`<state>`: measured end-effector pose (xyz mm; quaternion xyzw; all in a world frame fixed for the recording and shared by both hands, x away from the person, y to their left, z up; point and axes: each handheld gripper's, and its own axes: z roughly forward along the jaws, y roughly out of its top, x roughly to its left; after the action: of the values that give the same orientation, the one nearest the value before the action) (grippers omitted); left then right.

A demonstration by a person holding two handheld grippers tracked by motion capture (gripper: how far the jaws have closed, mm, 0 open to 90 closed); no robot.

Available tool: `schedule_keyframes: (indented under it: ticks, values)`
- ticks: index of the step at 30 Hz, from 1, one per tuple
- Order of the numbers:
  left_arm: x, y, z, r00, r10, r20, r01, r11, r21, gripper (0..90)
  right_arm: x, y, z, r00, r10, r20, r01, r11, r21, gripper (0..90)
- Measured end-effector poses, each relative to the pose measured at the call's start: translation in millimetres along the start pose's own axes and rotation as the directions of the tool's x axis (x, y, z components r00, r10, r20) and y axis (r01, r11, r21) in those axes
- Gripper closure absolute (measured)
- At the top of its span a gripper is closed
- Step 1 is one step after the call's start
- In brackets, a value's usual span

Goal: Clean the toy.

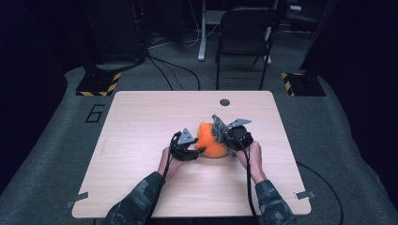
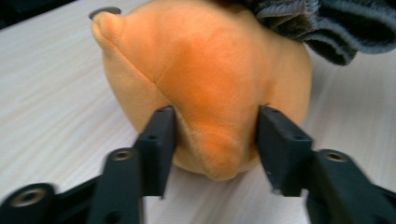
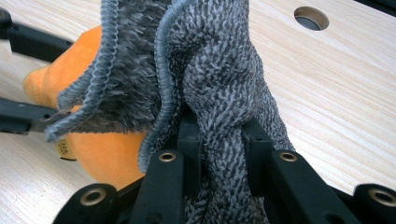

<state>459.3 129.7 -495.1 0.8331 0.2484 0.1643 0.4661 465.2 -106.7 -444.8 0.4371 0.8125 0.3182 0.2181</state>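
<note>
While the round orange plush toy (image 1: 210, 141) sits near the middle of the pale wooden table (image 1: 141, 140), both tools close on it from either side. On the toy's left, the left gripper (image 1: 197, 149) has its two black jaws pressed against a protruding fold of the orange plush; in the left gripper view the jaws stand on each side of that fold (image 2: 219, 144), pinching it between them, so this gripper is clamped on the toy. On the toy's right, the right gripper (image 1: 229, 136) grasps a grey fuzzy cloth with a ribbed blue-grey hem (image 3: 219, 84); the right gripper view shows a bunched strand of the cloth squeezed between its jaws, with the rest rising and draping against the toy's top and right side. In that same view the orange plush (image 3: 102, 154) lies just behind the cloth. Beyond the toy, toward the far edge of the table, a small round cable hole (image 1: 225, 102) is set in the tabletop. A person's hands and camouflage-patterned sleeves (image 1: 141, 201) reach toward the toy from the near edge.
</note>
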Motion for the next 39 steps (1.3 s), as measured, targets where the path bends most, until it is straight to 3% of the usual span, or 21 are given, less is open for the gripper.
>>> schedule_keyframes:
  ticks: [2, 3, 8, 12, 21, 25, 26, 31, 34, 36, 39]
  values:
    - [0.7, -1.4, -0.5, 0.9972, 0.069, -0.027, -0.069, 0.9976, 0.012, 35.8, -2.7, -0.1, 0.5, 1.0, -0.007, -0.003, 0.007, 1.0, 0.0, 74.1]
    - [1.5, -3.2, -0.8, 0.9947, 0.1, -0.022, -0.1, 0.9949, 0.006, 33.1, -3.9, -0.3, 0.8, 1.0, -0.004, -0.004, 0.004, 1.0, -0.002, 74.1]
    - [8.9, -14.3, 2.0, 0.9757, 0.217, -0.029, -0.216, 0.976, 0.022, 22.4, -9.1, -1.1, 2.7, 0.9998, 0.016, -0.014, -0.016, 1.0, 0.002, 74.1]
    - [10.4, -17.4, 7.2, 0.9714, 0.236, -0.028, -0.235, 0.9717, 0.023, 16.1, -10.6, 0.0, 3.7, 0.9998, 0.007, -0.017, -0.007, 1.0, 0.007, 74.1]
    - [6.1, -17.7, 17.5, 0.9496, 0.312, -0.026, -0.311, 0.9497, 0.033, 17.5, -11.0, 2.4, 5.9, 0.9998, 0.01, -0.015, -0.009, 1.0, 0.012, 74.1]
    - [5.3, -18.9, 21.9, 0.9474, 0.319, -0.02, -0.319, 0.9473, 0.032, 21.5, -11.4, 2.4, 6.4, 0.9997, 0.011, -0.021, -0.01, 1.0, 0.013, 74.1]
    - [5.0, -18.5, 22.2, 0.9449, 0.327, -0.02, -0.326, 0.9448, 0.032, 24.2, -11.3, 2.4, 6.6, 0.9997, 0.011, -0.022, -0.011, 1.0, 0.013, 74.1]
    - [3.1, -19.7, 25.2, 0.9466, 0.321, -0.03, -0.32, 0.9468, 0.032, 39.9, -10.6, 1.7, 7.4, 0.9997, 0.014, -0.023, -0.013, 1.0, 0.011, 74.1]
    - [3.3, -21.1, 26.0, 0.9562, 0.291, -0.036, -0.29, 0.9568, 0.023, 52.8, -10.3, 1.8, 7.1, 0.9996, 0.012, -0.024, -0.012, 1.0, 0.009, 74.1]
    - [2.6, -20.7, 26.1, 0.9568, 0.287, -0.048, -0.286, 0.9579, 0.03, 59.1, -11.4, 1.6, 5.3, 0.9995, 0.016, -0.028, -0.017, 1.0, -0.006, 74.0]
    - [2.8, -21.0, 25.5, 0.9594, 0.277, -0.056, -0.275, 0.9608, 0.034, 65.3, -18.9, 2.9, -4.5, 0.9958, 0.054, -0.074, -0.058, 0.997, -0.046, 73.8]
